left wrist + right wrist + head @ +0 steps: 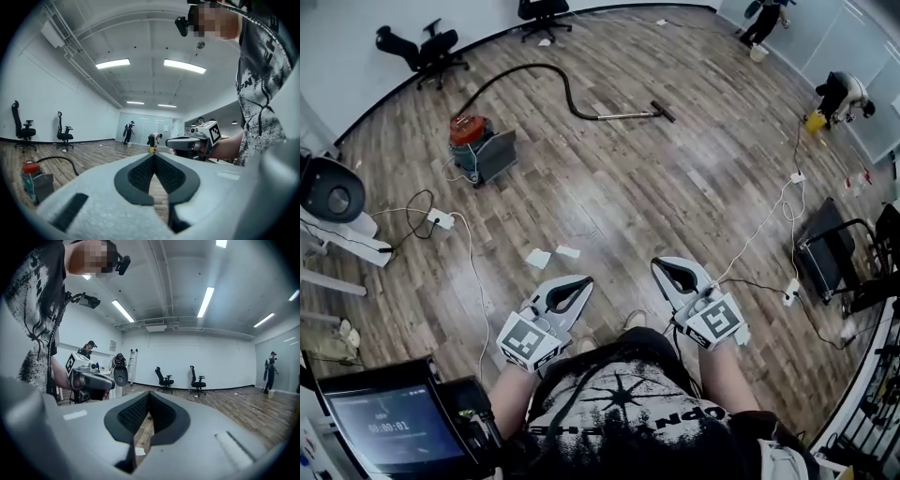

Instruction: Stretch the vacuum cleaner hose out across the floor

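Observation:
The vacuum cleaner, with a red top and a grey body, stands on the wood floor far ahead to the left. Its black hose arcs away from it, then runs into a metal wand that ends in a floor head. My left gripper and right gripper are held side by side close to my body, far from the hose, both shut and empty. In the left gripper view the vacuum cleaner and hose sit low at the left, beyond the shut left gripper. The right gripper also shows shut.
Two paper scraps lie just ahead of the grippers. A power strip with cables is at the left, and more cables and a black frame at the right. Office chairs line the far wall. People work at the far right.

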`<state>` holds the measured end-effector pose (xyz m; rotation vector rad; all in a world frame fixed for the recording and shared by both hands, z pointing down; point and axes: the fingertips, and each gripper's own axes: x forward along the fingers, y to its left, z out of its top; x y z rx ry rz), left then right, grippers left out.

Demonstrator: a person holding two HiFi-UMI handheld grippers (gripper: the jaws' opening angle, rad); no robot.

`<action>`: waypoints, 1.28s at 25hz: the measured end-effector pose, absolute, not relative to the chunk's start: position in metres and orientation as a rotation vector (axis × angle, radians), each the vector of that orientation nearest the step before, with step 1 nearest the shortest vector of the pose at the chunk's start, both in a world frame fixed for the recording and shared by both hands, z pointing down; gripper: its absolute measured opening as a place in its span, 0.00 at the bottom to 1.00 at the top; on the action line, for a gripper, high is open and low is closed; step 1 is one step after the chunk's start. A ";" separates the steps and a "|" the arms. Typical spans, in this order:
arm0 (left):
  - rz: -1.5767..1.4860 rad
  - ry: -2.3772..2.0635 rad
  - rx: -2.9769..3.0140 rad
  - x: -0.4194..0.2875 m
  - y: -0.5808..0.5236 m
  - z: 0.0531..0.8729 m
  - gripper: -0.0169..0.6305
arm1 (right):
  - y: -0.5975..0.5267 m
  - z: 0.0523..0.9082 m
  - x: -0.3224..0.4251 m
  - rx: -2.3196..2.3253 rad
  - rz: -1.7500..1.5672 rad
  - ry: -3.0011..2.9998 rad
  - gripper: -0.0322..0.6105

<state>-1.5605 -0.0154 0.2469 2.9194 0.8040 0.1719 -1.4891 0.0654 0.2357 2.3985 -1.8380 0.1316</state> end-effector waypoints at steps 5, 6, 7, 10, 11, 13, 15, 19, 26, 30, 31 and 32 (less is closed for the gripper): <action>0.197 0.844 2.914 -1.525 0.010 0.247 0.03 | 0.087 0.237 -1.457 2.414 0.125 -1.823 0.06; 0.200 0.851 2.913 -1.514 0.017 0.247 0.03 | 0.094 0.239 -1.447 2.417 0.126 -1.821 0.06; 0.202 0.859 2.911 -1.501 0.024 0.247 0.03 | 0.102 0.240 -1.435 2.422 0.126 -1.819 0.06; 0.204 0.885 2.904 -1.458 0.047 0.246 0.03 | 0.125 0.240 -1.395 2.445 0.113 -1.815 0.06; 0.203 0.894 2.901 -1.444 0.055 0.243 0.03 | 0.133 0.238 -1.382 2.451 0.108 -1.815 0.06; 0.187 0.902 2.884 -1.418 0.067 0.234 0.03 | 0.147 0.232 -1.361 2.460 0.100 -1.814 0.06; 0.169 0.910 2.863 -1.399 0.080 0.224 0.03 | 0.160 0.225 -1.348 2.464 0.091 -1.814 0.06; 0.148 0.935 2.851 -1.356 0.114 0.222 0.03 | 0.189 0.226 -1.314 2.467 0.077 -1.816 0.06; 0.201 0.974 2.833 -1.316 0.151 0.231 0.03 | 0.215 0.233 -1.270 2.478 0.102 -1.824 0.06; 0.233 0.979 2.823 -1.291 0.146 0.241 0.03 | 0.215 0.242 -1.246 2.525 0.122 -1.809 0.06; 0.231 0.975 2.814 -1.282 0.143 0.243 0.03 | 0.213 0.247 -1.240 2.529 0.138 -1.807 0.06; 0.230 0.978 2.804 -1.274 0.140 0.246 0.03 | 0.210 0.252 -1.235 2.529 0.155 -1.801 0.06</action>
